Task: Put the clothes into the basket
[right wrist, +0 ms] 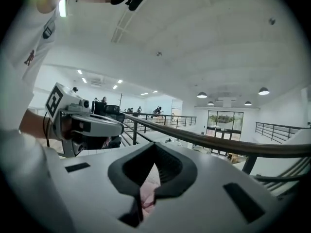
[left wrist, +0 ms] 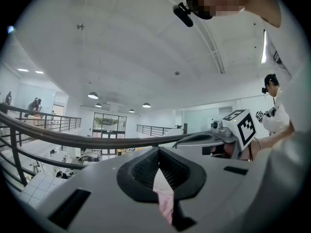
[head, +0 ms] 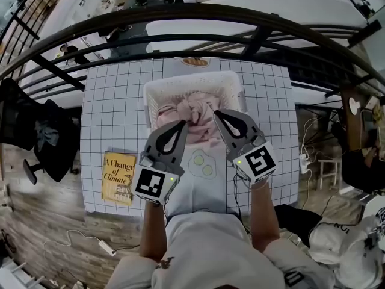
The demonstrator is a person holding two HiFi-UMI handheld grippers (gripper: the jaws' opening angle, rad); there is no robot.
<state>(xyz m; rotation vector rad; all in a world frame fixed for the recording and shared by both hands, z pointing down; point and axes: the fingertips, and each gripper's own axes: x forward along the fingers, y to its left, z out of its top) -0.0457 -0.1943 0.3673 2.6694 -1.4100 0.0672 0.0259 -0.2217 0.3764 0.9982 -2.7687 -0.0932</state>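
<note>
Plainly both claws are clenched: the left gripper (head: 180, 127) and right gripper (head: 220, 114) each pinch a fold of the one pink garment (head: 191, 108), bunched between their tips and strung crosswise, so neither hand is nearer. It hangs over the near rim of the single white basket (head: 236, 88) toward the table's (head: 108, 101) far edge, so the drop lies ahead and down. One egg-print cloth (head: 202, 161) lies at the near edge, one book (head: 118, 176) by the near left corner.

Pink clothes (head: 194, 110), white basket (head: 194, 78), white tablecloth (head: 114, 119) with dark grid lines, yellow book (head: 118, 176).
</note>
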